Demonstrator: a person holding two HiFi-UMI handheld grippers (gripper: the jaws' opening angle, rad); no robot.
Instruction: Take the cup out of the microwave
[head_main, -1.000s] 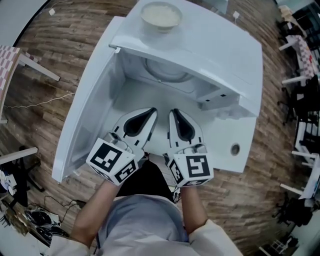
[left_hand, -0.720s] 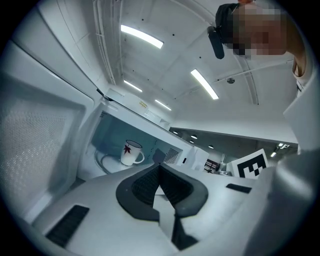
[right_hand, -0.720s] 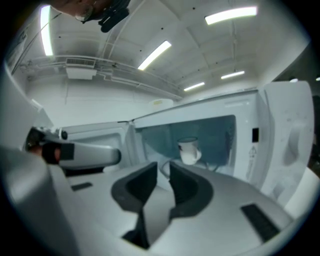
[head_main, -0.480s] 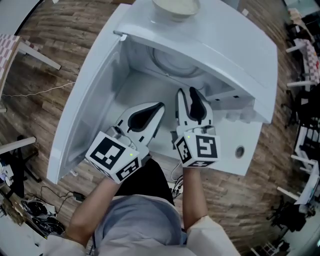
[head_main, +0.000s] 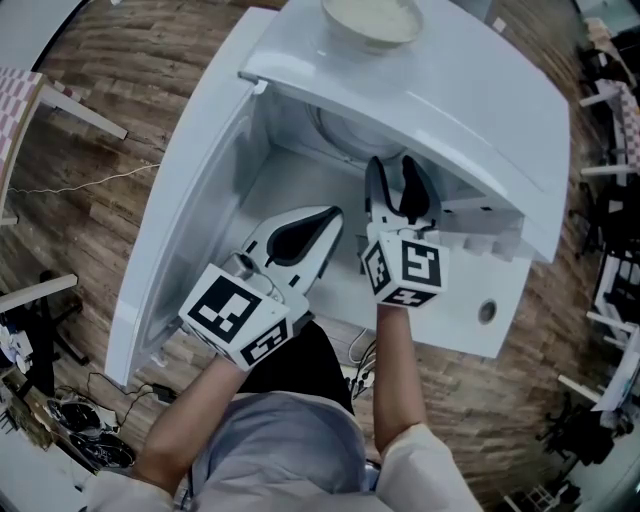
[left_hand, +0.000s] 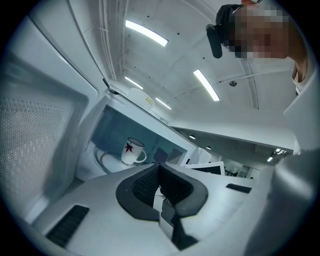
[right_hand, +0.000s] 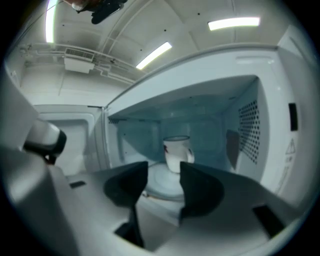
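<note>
**Microwave** (head_main: 470, 110): white, standing on a wood floor (head_main: 120, 120). Its door (head_main: 190, 200) is swung wide open to the left in the head view. The cavity is lit pale blue, and the right inner wall is perforated.

**Bowl** (head_main: 372, 18): pale and round, sitting on top of the microwave towards the back.

**Turntable** (right_hand: 162, 182): a round glass plate on the cavity floor.

**Cup** (right_hand: 176, 152): white, with a small red leaf mark and a dark rim line. It stands upright on the turntable, well inside the cavity. The handle points to the right in both gripper views. Nothing touches it.

**Right gripper** (head_main: 392, 170): white with black pads, marker cube (head_main: 405, 268) at the rear.
- It reaches into the mouth of the cavity, with its tips under the front edge of the microwave's top.
- The jaws have just been opening and now stand clearly apart, with nothing between them.
- In the right gripper view the cup shows through the gap, beyond the tips and apart from them.

**Left gripper** (head_main: 330, 222): same make, marker cube (head_main: 238, 318) at the rear.
- It is held lower and further out than the right, in front of the opening beside the door.
- The jaws are pressed together pad to pad and hold nothing.
- In the left gripper view the cup (left_hand: 132, 151) appears up and to the left of the tips, well apart from them.

**Person**: seen from above, both forearms extended, one gripper in each hand.
</note>
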